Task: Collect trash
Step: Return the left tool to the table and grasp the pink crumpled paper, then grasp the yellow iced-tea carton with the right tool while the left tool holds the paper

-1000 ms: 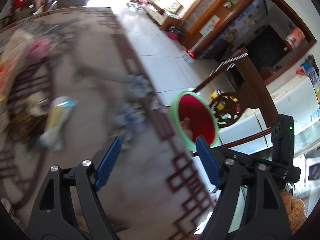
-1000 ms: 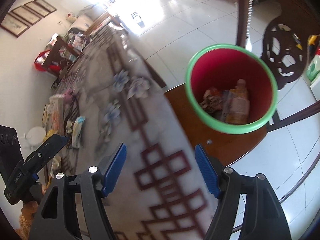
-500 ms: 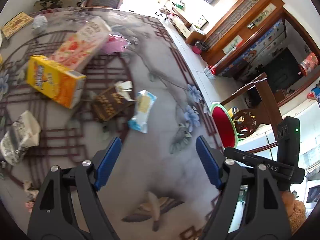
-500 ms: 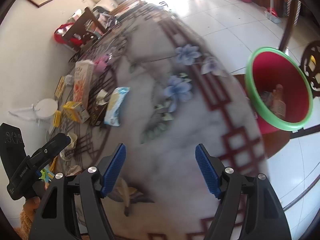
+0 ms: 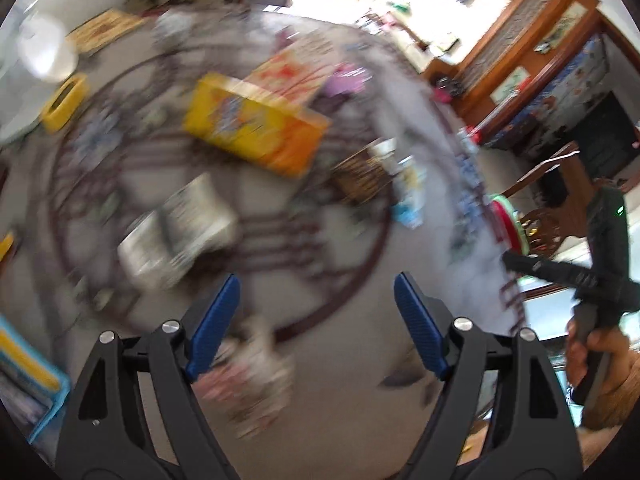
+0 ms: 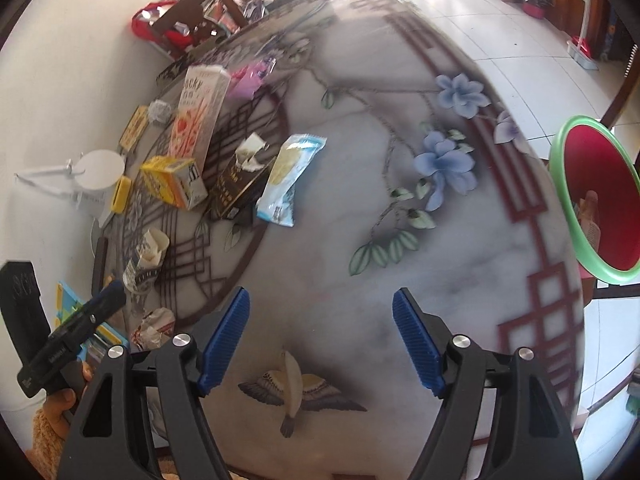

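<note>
Right wrist: right gripper (image 6: 321,338) just widened, empty; blue wrapper (image 6: 291,179) lies well beyond.

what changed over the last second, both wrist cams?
Both tongs swung away from the red bin, now at the right edge of both views, toward the litter on the table: yellow box, blue wrapper. Left tongs are open and empty; right tongs have just been opening, nothing between them. Litter and bin contents unmoved.
</note>
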